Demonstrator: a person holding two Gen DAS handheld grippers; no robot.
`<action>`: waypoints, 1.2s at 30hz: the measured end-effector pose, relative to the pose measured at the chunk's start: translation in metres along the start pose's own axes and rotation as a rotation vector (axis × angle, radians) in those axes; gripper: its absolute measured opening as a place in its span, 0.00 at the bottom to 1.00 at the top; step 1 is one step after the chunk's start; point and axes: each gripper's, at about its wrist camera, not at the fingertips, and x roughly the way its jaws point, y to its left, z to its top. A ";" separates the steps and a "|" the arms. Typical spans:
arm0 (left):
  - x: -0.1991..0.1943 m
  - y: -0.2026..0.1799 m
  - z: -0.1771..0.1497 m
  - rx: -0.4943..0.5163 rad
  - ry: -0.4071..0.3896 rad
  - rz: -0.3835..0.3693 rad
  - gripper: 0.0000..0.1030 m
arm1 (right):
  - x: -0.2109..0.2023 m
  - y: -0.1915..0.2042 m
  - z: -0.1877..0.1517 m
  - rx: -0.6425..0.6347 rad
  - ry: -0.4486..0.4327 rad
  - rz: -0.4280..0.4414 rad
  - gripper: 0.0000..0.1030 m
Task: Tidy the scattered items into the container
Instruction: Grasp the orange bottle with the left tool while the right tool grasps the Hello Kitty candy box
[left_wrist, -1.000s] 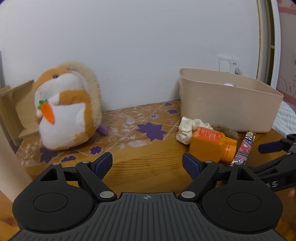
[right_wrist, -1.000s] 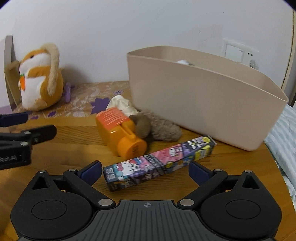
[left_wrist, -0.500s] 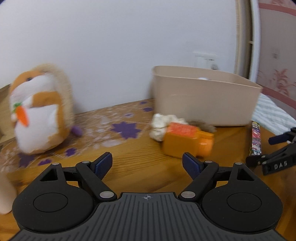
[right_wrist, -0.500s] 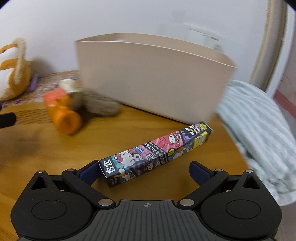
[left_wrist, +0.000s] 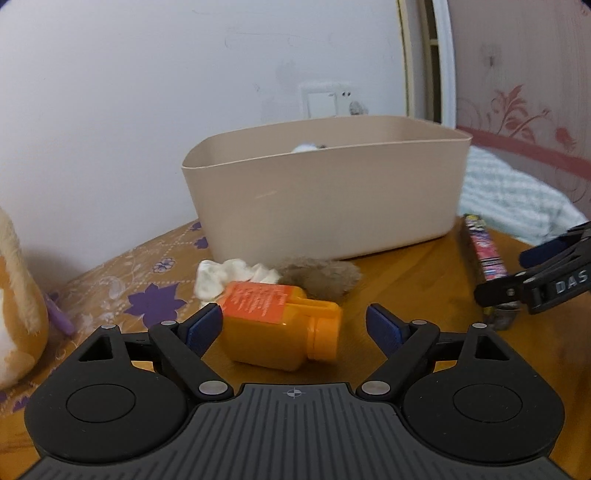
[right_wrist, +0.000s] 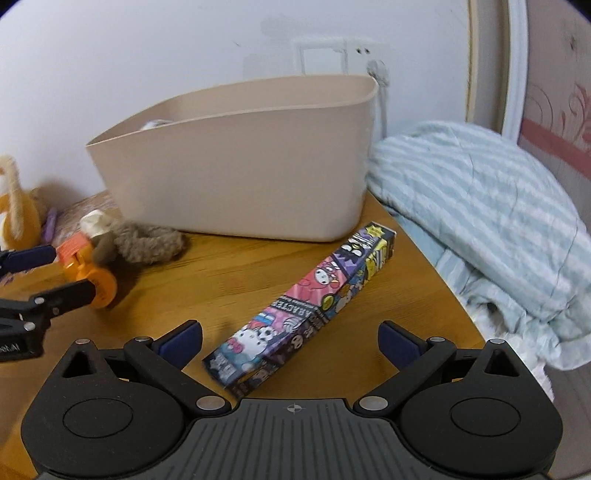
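Both grippers angled down over the worktop, jaws spread wide.

My left gripper straddles the lying orange bottle without pinching it; my right gripper frames the cartoon box untouched, both just before the beige container.

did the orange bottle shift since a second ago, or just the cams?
Cannot tell any shift: the orange bottle still lies against the white cloth and brown furry piece, before the beige bin. Only the view changed.
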 end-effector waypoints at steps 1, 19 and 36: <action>0.005 0.002 0.000 -0.002 0.007 0.007 0.84 | 0.004 -0.002 0.002 0.017 0.012 0.008 1.00; 0.032 0.022 -0.007 -0.141 0.045 -0.016 0.66 | 0.022 0.017 0.008 -0.090 -0.003 -0.054 0.93; 0.003 0.038 -0.027 -0.271 0.067 -0.017 0.38 | -0.004 -0.013 0.006 -0.019 -0.037 -0.038 0.30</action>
